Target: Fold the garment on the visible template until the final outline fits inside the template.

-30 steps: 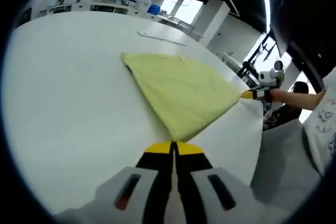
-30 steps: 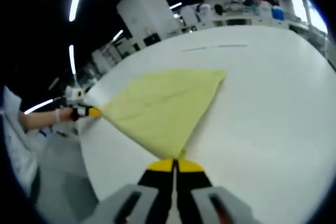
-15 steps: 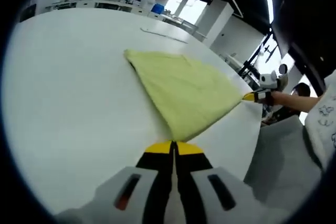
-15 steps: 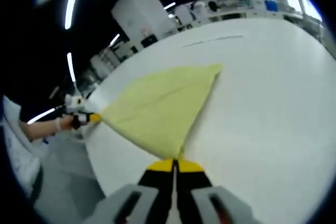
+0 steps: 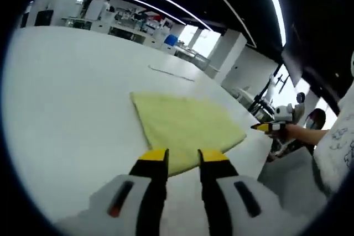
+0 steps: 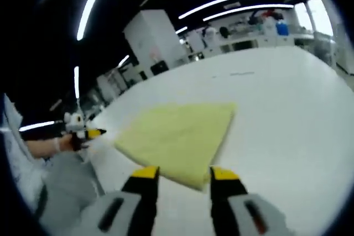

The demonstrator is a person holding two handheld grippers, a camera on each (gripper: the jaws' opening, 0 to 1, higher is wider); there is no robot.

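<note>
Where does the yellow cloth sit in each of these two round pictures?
Left gripper view: the yellow cloth lies flat just beyond the open tongs, centre, slightly right.
Right gripper view: it lies centre, just ahead of the open tongs.
Shared landmark: the white table beneath it.

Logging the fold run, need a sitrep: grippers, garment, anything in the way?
Left gripper open, right gripper open, both off the cloth. Yellow garment lies folded flat on the white table. Nothing in the way.
</note>
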